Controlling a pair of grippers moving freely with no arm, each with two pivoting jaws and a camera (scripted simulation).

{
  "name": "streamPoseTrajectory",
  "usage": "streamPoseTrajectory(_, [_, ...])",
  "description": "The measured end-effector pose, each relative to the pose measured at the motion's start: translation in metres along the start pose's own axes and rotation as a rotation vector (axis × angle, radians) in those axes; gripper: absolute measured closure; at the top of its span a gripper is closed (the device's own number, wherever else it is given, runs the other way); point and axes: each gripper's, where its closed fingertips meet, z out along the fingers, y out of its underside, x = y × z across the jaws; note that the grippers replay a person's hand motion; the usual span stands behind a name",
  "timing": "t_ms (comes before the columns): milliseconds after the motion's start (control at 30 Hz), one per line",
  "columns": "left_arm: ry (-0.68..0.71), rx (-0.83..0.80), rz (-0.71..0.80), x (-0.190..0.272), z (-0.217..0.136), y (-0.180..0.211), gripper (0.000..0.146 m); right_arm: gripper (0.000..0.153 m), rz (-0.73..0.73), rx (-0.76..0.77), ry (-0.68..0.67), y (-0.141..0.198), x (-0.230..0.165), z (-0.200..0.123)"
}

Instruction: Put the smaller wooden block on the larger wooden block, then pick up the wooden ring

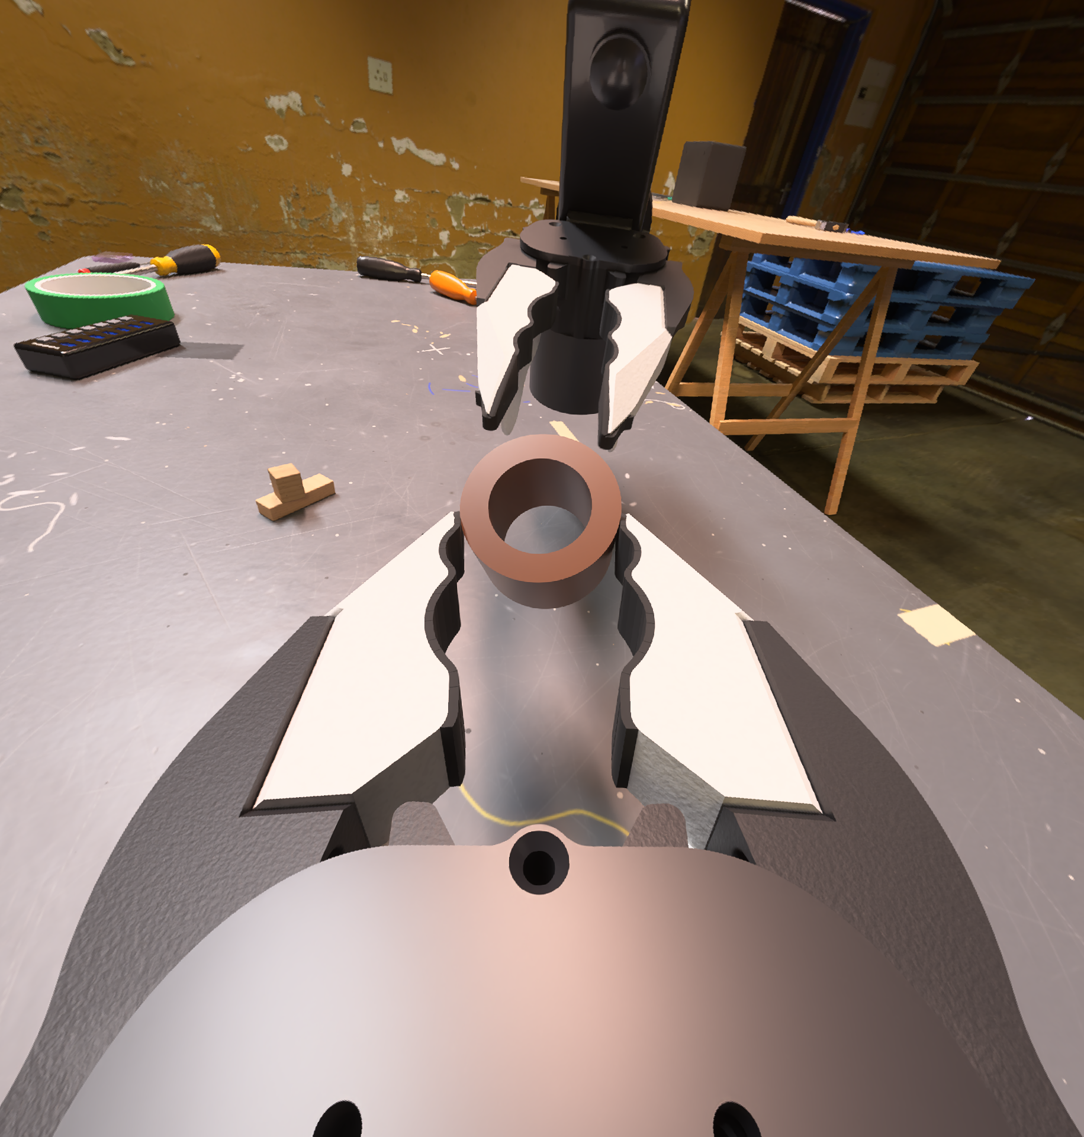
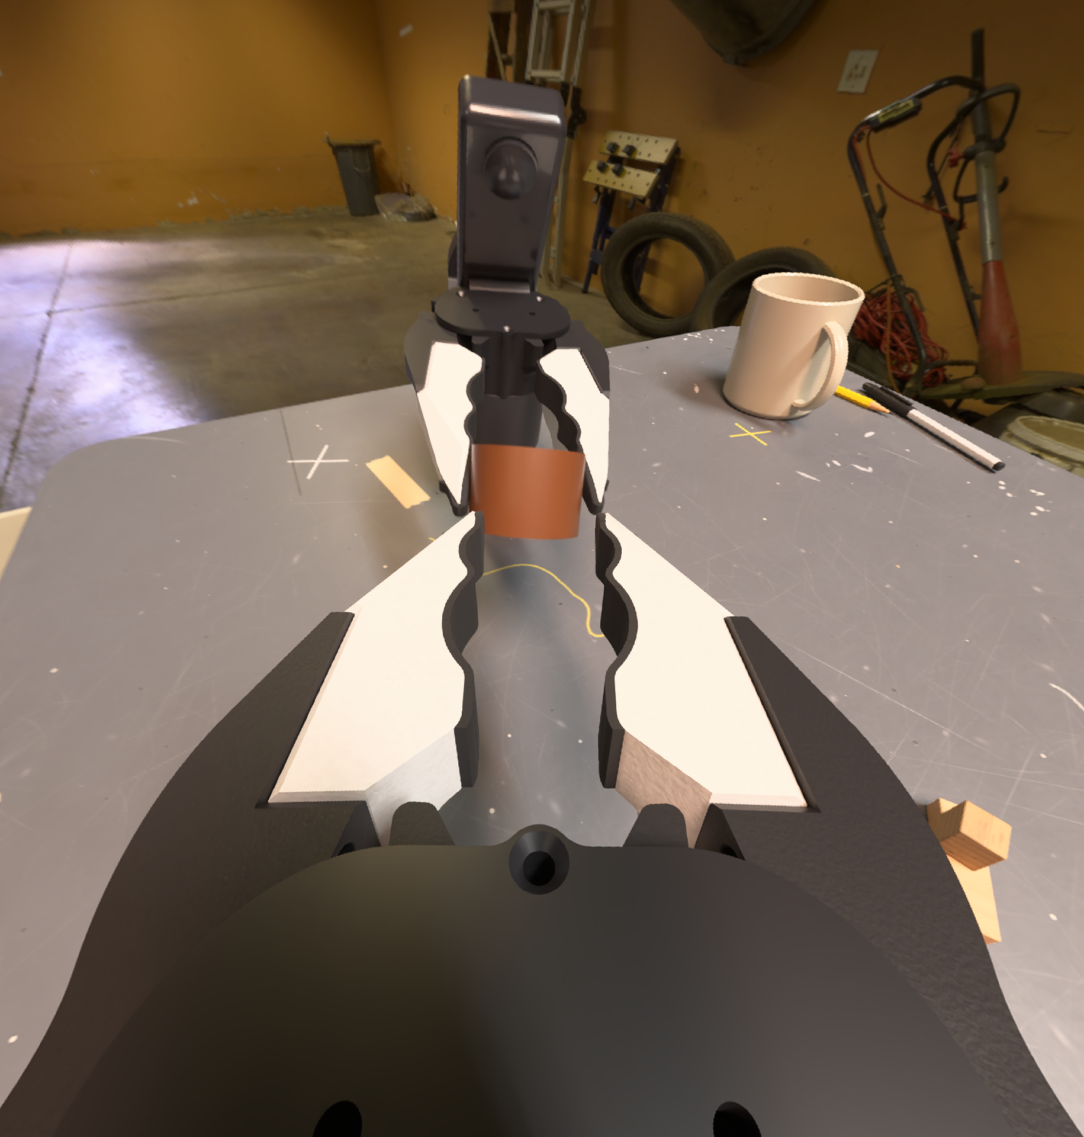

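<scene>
The brown wooden ring (image 1: 539,572) is clamped between the fingertips of my left gripper (image 1: 539,523) and held just above the grey table (image 1: 219,615), its hole facing the camera. My right gripper (image 1: 548,430) faces it from the far side, open and empty, tips just short of the ring. In the right wrist view the ring (image 2: 524,492) sits between the left gripper's fingers (image 2: 527,504), just beyond my right gripper (image 2: 538,520). The smaller wooden block (image 1: 285,481) rests on the larger wooden block (image 1: 318,489) to the left; both show at the right edge (image 2: 973,837) in the right wrist view.
A green tape roll (image 1: 99,298), a black box (image 1: 96,347) and screwdrivers (image 1: 185,258) lie at the far left. A cream mug (image 2: 791,344), a pencil and a pen (image 2: 933,427) stand at the far right. The table edge runs close on the right (image 1: 834,529).
</scene>
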Motion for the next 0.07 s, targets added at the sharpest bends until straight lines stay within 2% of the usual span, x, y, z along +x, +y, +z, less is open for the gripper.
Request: streamPoseTrajectory(67, [-0.014, -0.003, 0.007, -0.001, 0.0046, -0.0001, 0.097, 0.116, 0.026, 0.007, -0.013, -0.002, -0.001, -0.0009])
